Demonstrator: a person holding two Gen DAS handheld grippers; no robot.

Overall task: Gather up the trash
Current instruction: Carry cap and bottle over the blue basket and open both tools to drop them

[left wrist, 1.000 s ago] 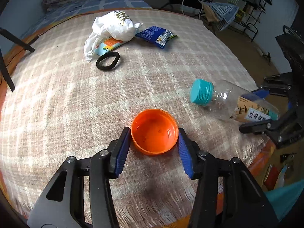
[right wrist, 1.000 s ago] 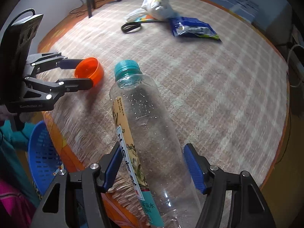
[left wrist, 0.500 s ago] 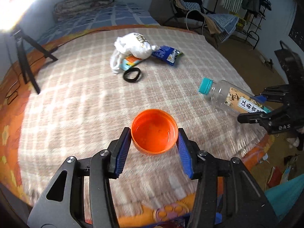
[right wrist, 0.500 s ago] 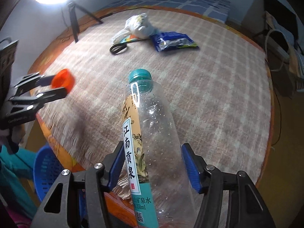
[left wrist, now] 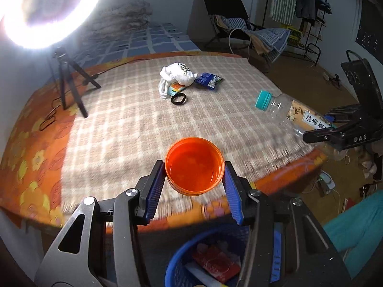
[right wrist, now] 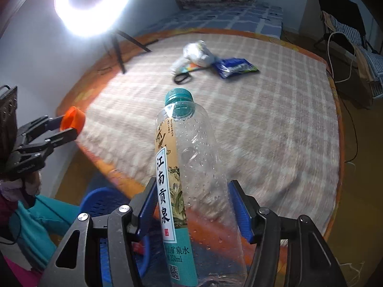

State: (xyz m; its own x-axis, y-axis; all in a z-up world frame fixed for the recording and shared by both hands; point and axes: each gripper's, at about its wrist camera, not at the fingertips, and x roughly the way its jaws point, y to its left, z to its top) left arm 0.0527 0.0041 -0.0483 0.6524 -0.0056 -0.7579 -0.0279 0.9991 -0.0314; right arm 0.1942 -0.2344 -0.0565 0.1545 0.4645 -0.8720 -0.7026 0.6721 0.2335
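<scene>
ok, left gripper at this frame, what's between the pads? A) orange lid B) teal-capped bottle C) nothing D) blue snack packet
A: the left gripper has its blue pads against both sides of the orange lid, held above the blue basket.

Left gripper clamped, tilted downward; right gripper likewise, jaws just narrowed

You've got a glossy orange plastic lid and a clear, shiny plastic bottle with a paper-looking label and ribbed teal cap. Your blanket is rough woven checked cloth. Crinkly white plastic bag, shiny blue foil-like wrapper, blue perforated plastic basket, ribbed blue gripper pads.
</scene>
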